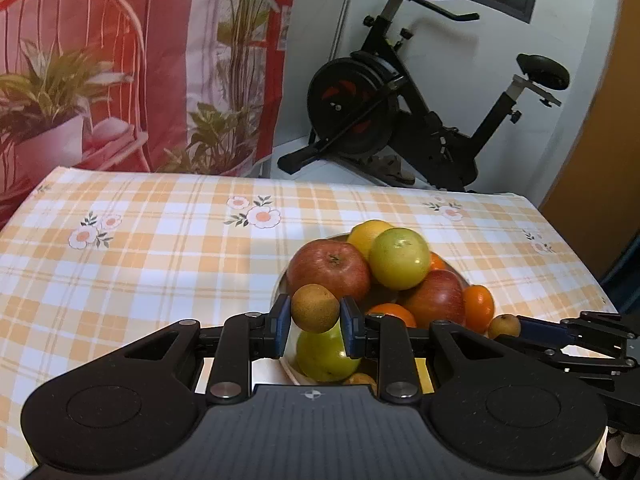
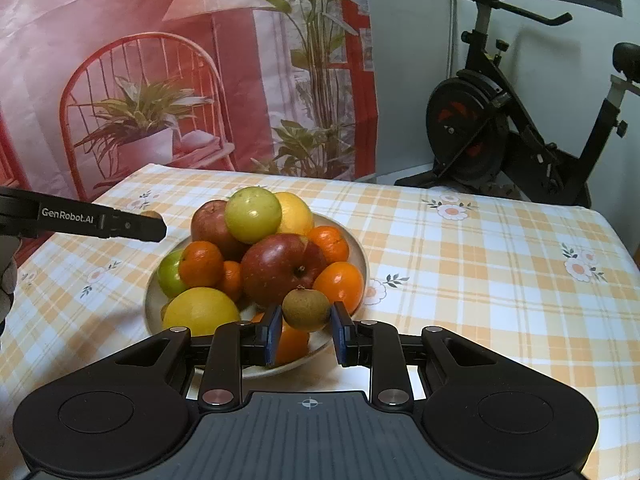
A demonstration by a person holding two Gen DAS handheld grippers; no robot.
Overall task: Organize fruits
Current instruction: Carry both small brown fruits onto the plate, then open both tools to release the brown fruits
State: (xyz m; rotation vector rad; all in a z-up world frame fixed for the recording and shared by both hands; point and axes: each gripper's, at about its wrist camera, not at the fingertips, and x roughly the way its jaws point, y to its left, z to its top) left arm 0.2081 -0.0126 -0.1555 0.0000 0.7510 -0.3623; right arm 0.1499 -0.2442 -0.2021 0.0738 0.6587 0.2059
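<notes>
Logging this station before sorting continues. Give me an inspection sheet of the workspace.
Surface: table under an orange-checked floral cloth.
Job's things: plate heaped with apples, oranges, green and yellow fruit; it stands near the middle of the table.
Clutter: nothing seen.
Tongs: left tongs shut on a small brown fruit; right tongs shut on another brown fruit, both above the plate's near side.
Cables: nothing seen.
Surroundings: exercise bike behind the table, printed backdrop with chair and plants.
</notes>
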